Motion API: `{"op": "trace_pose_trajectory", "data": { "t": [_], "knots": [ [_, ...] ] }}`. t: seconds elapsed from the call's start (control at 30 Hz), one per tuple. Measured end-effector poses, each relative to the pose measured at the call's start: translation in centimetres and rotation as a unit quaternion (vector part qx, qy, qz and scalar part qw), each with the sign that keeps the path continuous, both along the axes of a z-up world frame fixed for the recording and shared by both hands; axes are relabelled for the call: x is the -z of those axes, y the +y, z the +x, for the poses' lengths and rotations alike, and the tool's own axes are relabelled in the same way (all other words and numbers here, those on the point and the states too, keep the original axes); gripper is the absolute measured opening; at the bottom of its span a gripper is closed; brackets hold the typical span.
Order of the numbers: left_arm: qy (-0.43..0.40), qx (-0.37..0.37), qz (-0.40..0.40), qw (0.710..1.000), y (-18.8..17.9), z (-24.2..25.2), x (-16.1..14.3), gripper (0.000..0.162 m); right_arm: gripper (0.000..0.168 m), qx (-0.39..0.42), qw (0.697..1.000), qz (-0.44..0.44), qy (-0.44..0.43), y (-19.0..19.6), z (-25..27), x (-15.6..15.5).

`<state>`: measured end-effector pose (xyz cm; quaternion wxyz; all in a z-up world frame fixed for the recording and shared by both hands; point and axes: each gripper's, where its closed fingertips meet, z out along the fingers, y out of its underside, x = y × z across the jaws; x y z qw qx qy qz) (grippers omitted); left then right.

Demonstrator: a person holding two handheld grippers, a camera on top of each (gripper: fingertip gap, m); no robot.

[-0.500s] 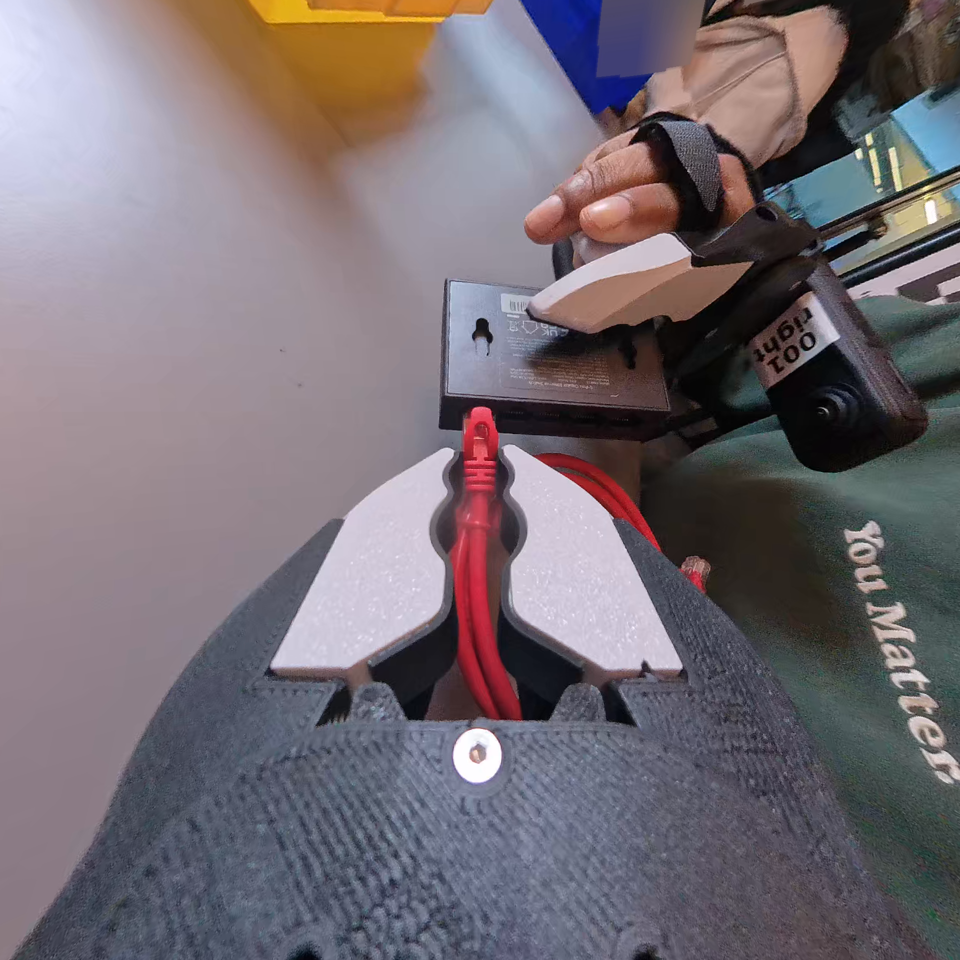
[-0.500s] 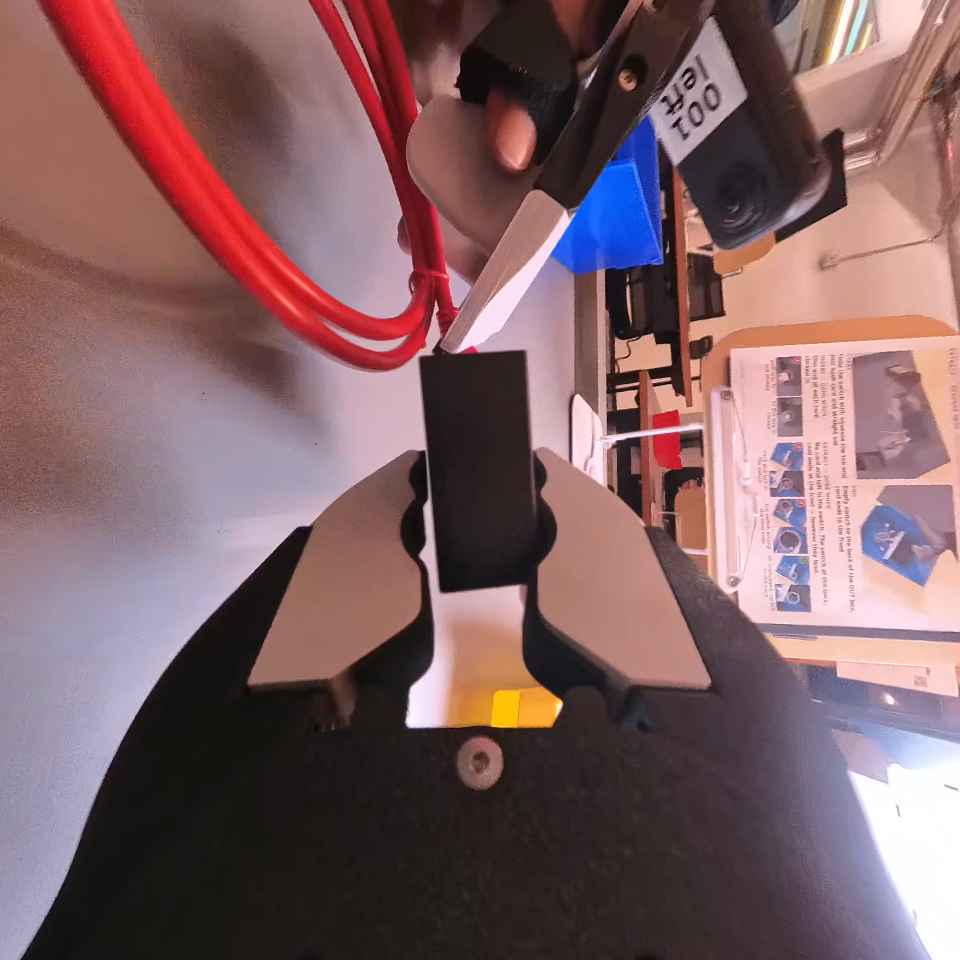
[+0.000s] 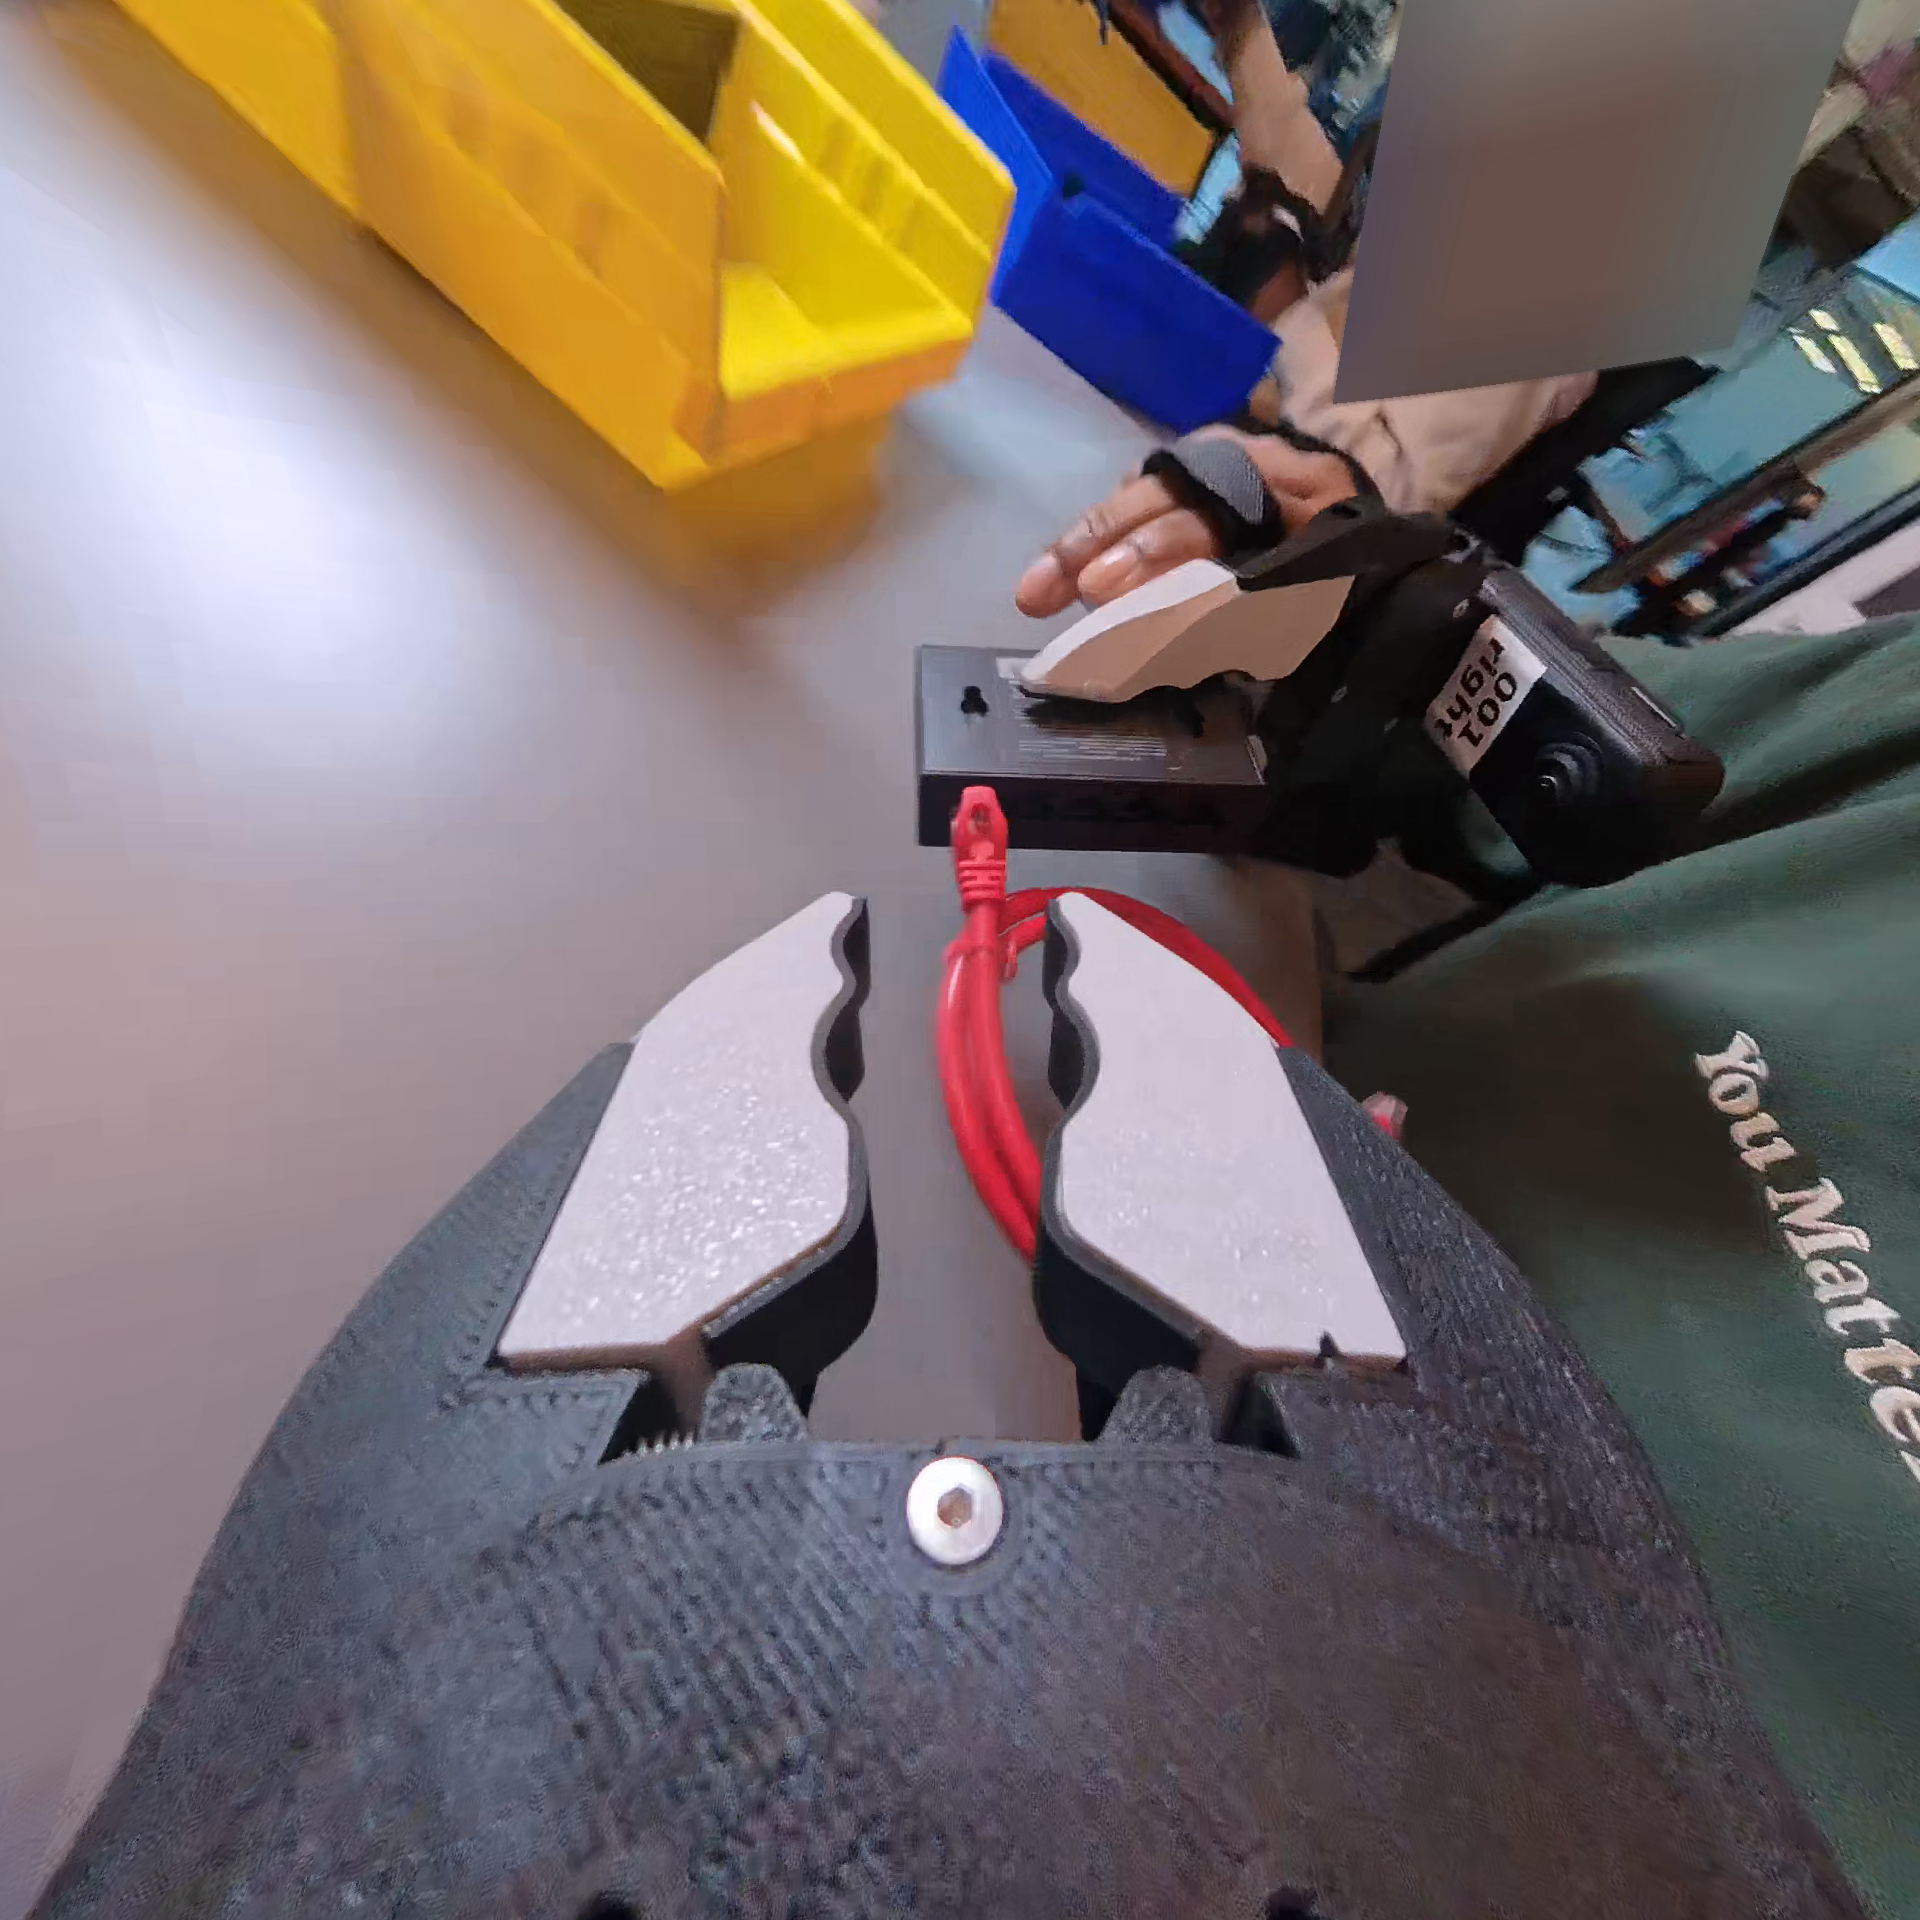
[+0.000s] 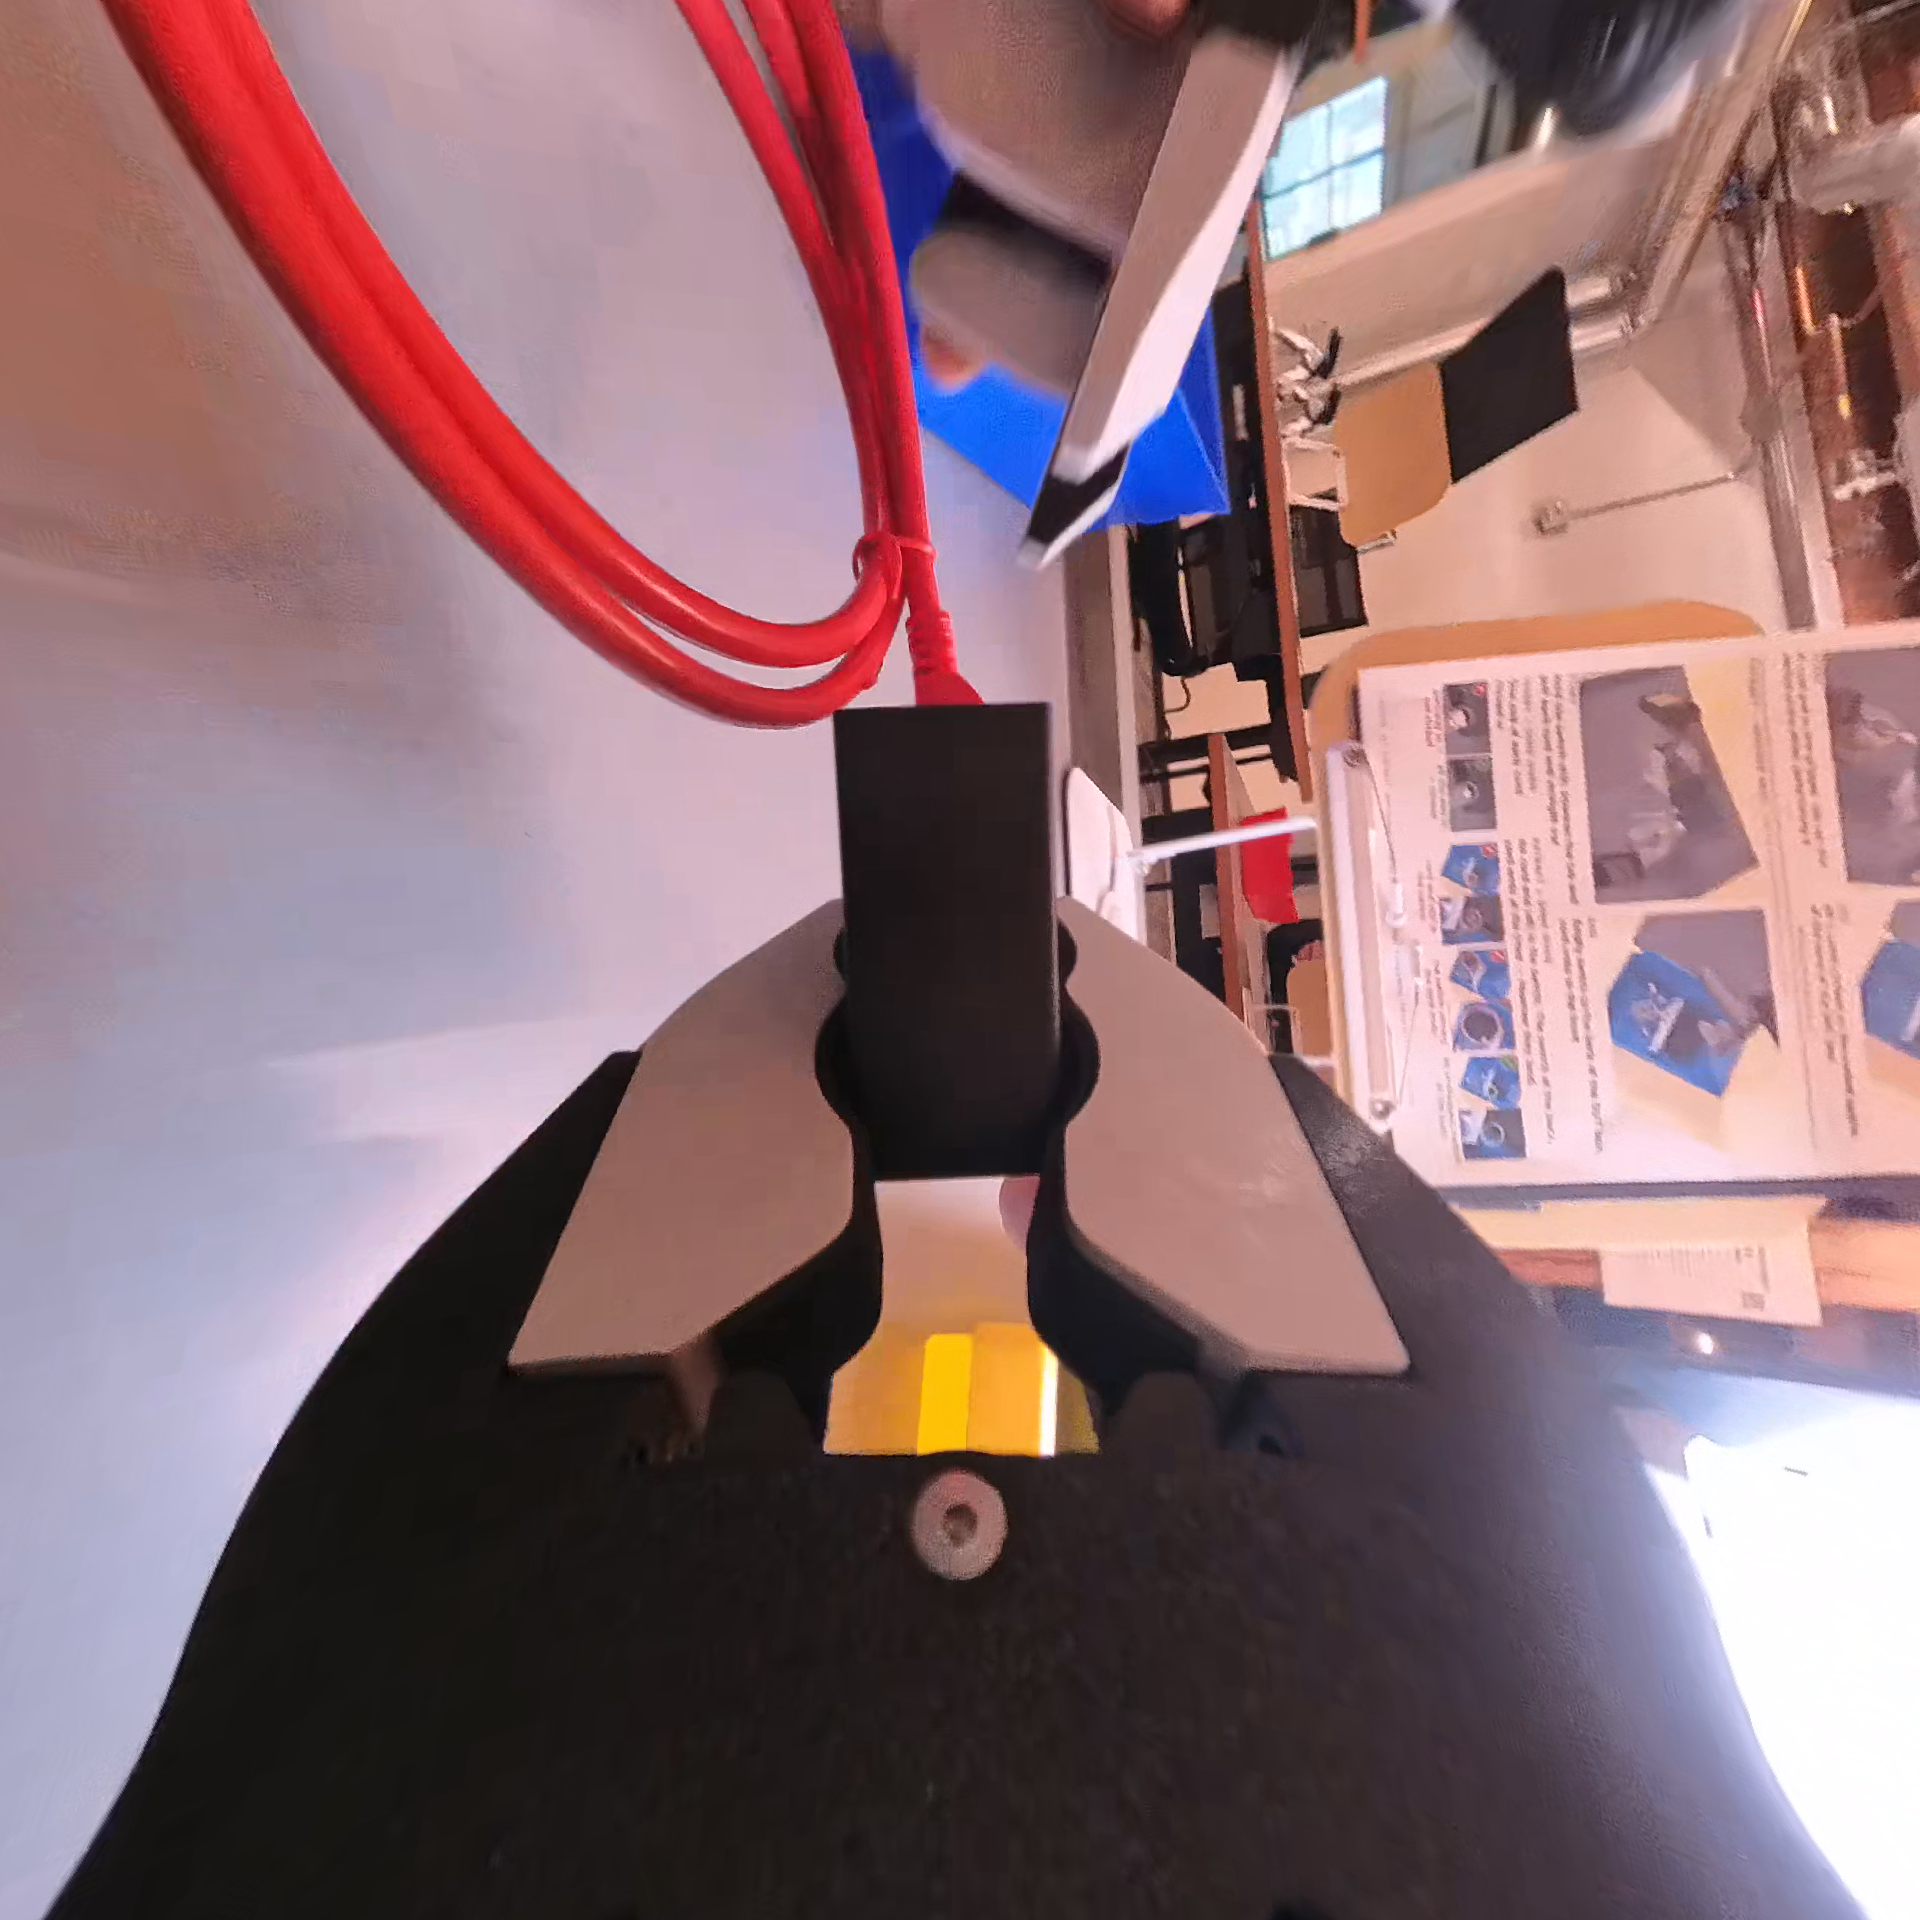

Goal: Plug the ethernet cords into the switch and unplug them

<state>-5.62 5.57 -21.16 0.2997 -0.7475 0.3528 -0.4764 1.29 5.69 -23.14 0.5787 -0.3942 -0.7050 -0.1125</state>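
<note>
Red cord, bundled in loops, has its plug seated in the left end of the port row on the near edge of the black switch. From the plug the cord runs back between the two pale fingers of the left tongs, which are spread apart and not touching it. The right tongs pinch the switch by its flat faces, one finger above and one below, holding it just above the grey table. Seen from the right side, the plug enters the far end of the switch and the cord's loops sweep away to the upper left. A yellow bin and a blue bin stand at the far side of the table. A person's green shirt fills the right edge of the left view.
</note>
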Motion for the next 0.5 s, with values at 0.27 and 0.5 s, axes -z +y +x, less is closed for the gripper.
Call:
{"op": "trace_pose_trajectory", "data": {
  "t": [0.27, 0.5],
  "knots": [
    [0.221, -0.398, 0.162, 0.875, 9.9, -24.4, -5.4, 0.03, 0.03, 0.031, 0.998, -0.031, 0.04, 1.9, 2.3, -1.5],
    [0.436, -0.441, 0.078, 0.781, 9.3, -35.4, -2.1, 0.033, 0.03, 0.024, 0.998, -0.043, 0.029, 1.6, 2.1, -0.9]
  ]
}}
